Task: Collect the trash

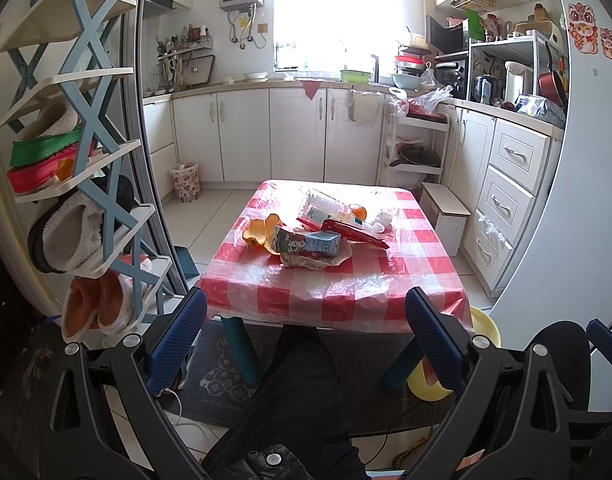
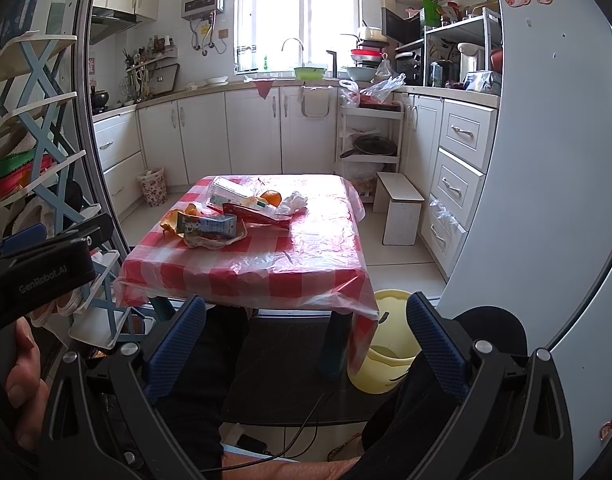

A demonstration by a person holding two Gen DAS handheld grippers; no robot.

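At the far left stands a shoe rack (image 1: 82, 152) with slippers. Far back, beside the cabinets, sits a flowered wastebasket (image 1: 185, 181). The low table (image 1: 333, 292) with a red checked cloth holds the trash heaped toward its far left: orange peel (image 1: 258, 232), a milk carton (image 1: 307, 241) on crumpled paper, a red wrapper (image 1: 355, 233), a clear plastic package (image 1: 325, 206) and a white tissue (image 1: 381, 218). The left gripper (image 1: 306, 340) and right gripper (image 2: 306, 340) hang near the table's front edge, fingers apart, holding nothing. A yellow bucket (image 2: 385, 356) stands under the near right corner.

Sunlit window (image 1: 333, 12) above white cabinets (image 1: 266, 136), pale tiled floor (image 1: 210, 216).
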